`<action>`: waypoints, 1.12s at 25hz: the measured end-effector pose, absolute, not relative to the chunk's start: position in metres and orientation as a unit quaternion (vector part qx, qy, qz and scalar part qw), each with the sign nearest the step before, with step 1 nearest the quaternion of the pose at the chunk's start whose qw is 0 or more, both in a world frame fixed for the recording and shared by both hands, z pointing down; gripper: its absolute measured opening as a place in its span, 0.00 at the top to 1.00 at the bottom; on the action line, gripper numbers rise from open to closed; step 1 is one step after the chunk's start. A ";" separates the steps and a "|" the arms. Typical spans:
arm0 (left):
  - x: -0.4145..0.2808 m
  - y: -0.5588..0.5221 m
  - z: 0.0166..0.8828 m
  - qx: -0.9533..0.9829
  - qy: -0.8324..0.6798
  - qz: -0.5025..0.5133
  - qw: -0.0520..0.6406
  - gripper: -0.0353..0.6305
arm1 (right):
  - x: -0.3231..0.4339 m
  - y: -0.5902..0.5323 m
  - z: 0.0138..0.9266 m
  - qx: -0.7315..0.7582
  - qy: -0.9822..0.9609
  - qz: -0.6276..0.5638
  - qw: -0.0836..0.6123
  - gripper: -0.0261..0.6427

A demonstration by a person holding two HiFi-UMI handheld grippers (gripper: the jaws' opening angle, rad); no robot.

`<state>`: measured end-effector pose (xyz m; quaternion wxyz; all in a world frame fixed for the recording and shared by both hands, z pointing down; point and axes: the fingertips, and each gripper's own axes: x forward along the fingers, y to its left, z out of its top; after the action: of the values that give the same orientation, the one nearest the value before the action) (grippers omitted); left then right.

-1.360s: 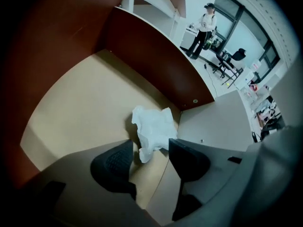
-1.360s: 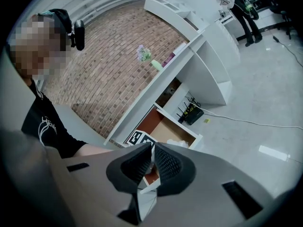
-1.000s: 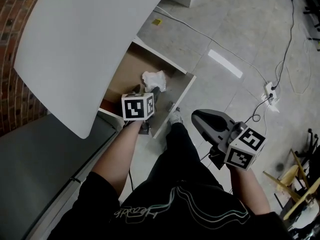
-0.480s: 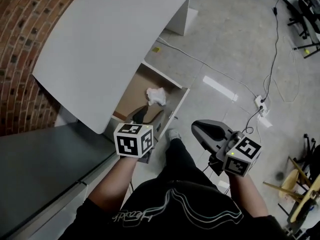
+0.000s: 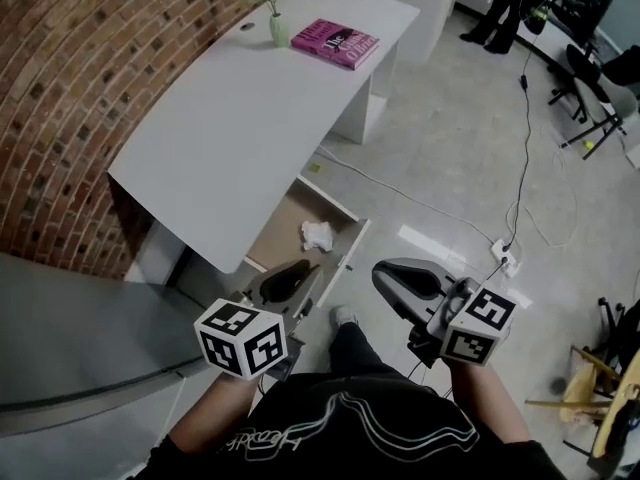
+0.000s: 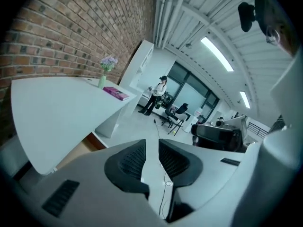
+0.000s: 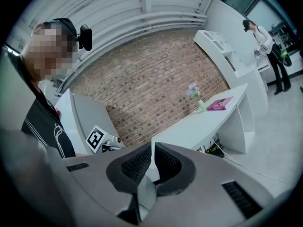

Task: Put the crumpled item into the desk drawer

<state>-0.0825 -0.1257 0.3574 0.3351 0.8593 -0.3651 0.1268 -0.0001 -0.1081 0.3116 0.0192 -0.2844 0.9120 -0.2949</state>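
Observation:
The crumpled white paper (image 5: 317, 234) lies loose inside the open desk drawer (image 5: 346, 256), under the white desk's (image 5: 240, 118) front edge. My left gripper (image 5: 287, 280) hangs just in front of the drawer, pulled back from the paper. In the left gripper view its jaws (image 6: 152, 148) are closing, with a narrow gap and nothing between them. My right gripper (image 5: 398, 280) is held over the floor to the right of the drawer. Its jaws (image 7: 151, 148) are shut and empty.
A pink book (image 5: 337, 41) and a small flower vase (image 5: 277, 28) stand at the desk's far end. A brick wall (image 5: 70, 78) runs along the left. A cable and power strip (image 5: 503, 258) lie on the floor at right. A person (image 5: 505, 8) and chairs are far back.
My left gripper has drawn back out of the drawer and its jaws have narrowed; the paper stays in the drawer. The head view has lifted and shows the whole desk. The right gripper has hardly moved.

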 end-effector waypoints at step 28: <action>-0.054 -0.015 0.191 0.945 -0.259 0.054 0.193 0.91 | -0.009 -0.020 0.189 -0.275 0.949 -0.154 0.023 0.89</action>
<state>-0.0545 -0.0151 0.1908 0.1931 0.9449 -0.2587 0.0536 -0.0091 -0.0200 0.1893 0.0229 -0.2753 0.9487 -0.1538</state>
